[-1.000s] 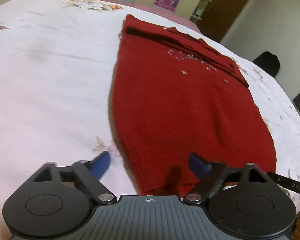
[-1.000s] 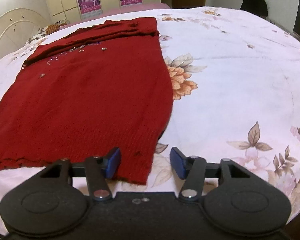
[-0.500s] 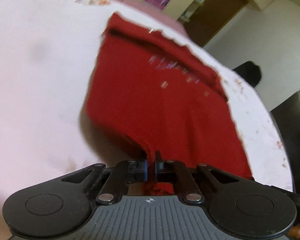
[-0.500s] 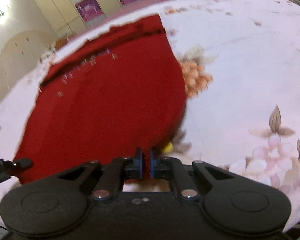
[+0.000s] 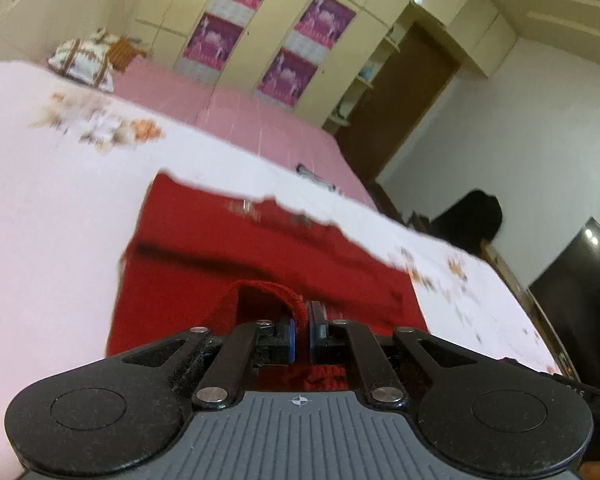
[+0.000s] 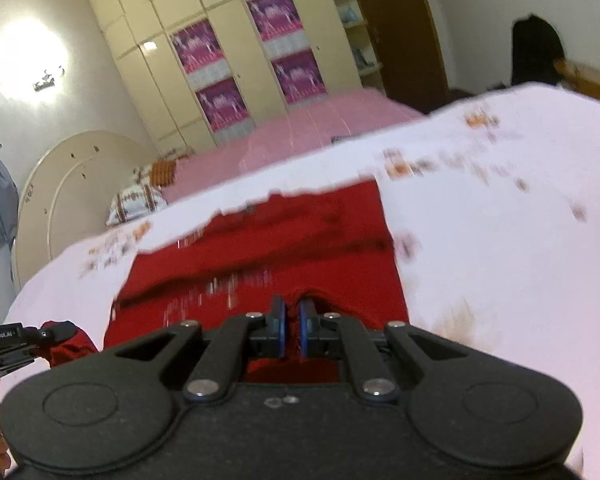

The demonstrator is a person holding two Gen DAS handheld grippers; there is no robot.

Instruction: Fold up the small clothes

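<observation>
Since a second ago, hem: lifted off bed (image 5: 40, 216), carried toward 12 o'clock.
Left gripper (image 5: 300, 330): clamped on sweater (image 5: 228, 264).
Right gripper (image 6: 291, 330): likewise.
Fold: under way.

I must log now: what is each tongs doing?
Left tongs: closed on the red sweater hem.
Right tongs: closed on the same hem.

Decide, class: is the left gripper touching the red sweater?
Touching. The left wrist view shows the left gripper shut on the red sweater, with its knitted hem pinched between the blue fingers.
</observation>
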